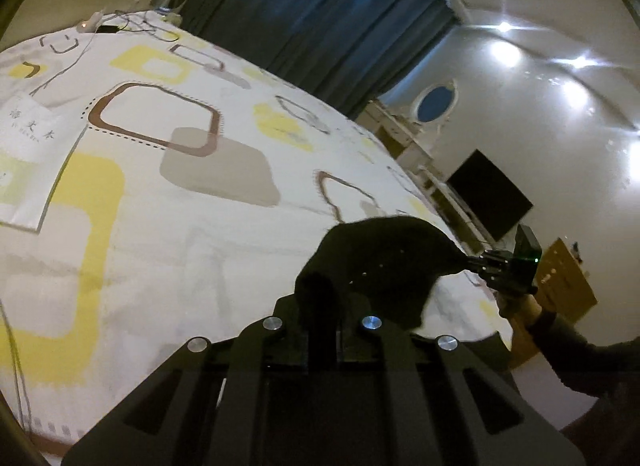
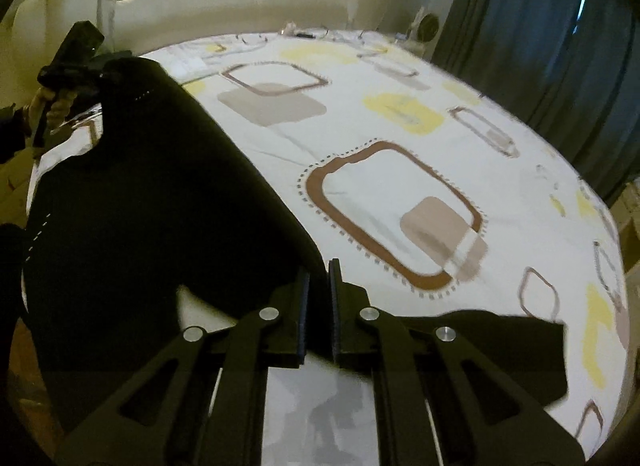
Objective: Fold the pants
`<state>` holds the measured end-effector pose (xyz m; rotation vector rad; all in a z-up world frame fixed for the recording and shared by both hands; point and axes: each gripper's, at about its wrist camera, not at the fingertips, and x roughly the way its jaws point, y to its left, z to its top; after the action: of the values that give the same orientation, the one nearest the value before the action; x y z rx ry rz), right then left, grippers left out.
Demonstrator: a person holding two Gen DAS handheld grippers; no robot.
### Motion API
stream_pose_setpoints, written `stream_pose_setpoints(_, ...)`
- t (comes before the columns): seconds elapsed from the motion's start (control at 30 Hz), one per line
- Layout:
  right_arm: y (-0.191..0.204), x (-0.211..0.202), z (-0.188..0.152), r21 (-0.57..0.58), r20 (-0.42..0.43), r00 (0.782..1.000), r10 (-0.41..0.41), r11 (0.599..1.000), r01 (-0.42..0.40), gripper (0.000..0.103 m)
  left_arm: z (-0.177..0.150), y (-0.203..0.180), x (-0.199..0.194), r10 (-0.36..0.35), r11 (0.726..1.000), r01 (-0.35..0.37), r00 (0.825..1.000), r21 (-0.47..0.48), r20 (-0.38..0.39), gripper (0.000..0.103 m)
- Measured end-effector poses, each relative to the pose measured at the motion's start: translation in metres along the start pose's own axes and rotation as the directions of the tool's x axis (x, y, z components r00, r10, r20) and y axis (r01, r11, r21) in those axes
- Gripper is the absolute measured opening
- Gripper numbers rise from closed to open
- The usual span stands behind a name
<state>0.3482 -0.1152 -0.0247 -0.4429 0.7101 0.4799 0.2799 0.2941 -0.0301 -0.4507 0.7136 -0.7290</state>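
Pants, black, hang stretched over the patterned bedsheet; I see my left gripper and right gripper each apparently pinching an edge.

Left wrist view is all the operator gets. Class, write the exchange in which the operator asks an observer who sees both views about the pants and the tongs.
Operator: The pants look bunched up here. Are they?
Observer: No. The pants stretch as one wide, flat sheet from the left tongs to the right tongs.
Operator: What is holding the left tongs?
Observer: A hand grips their handle, beside the bed.
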Motion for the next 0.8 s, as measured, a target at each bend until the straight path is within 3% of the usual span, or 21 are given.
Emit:
stream_pose_setpoints(0.27, 0.075, -0.069, -0.063, 0.018, 0.016, 0.997, -0.079, 0.997, 0.079, 0.008, -0.058, -0.033, -0.045, -0.073, 0.997, 0.073, 0.997, 0.015, -0.029, 0.008)
stream_pose_setpoints(0.57, 0.138, -0.097, -0.135, 0.118, -0.020, 0.997, -0.074, 0.990, 0.076, 0.008, -0.127, -0.044, -0.053, -0.031, 0.999, 0.035, 0.986, 0.020, -0.165, 0.008)
stream_pose_setpoints(0.8, 0.173, -0.096, -0.170, 0.131, -0.052, 0.996, -0.067, 0.989, 0.074, 0.008, -0.148, -0.036, -0.055, 0.002, 1.000, 0.000, 0.984, 0.009, -0.180, 0.012)
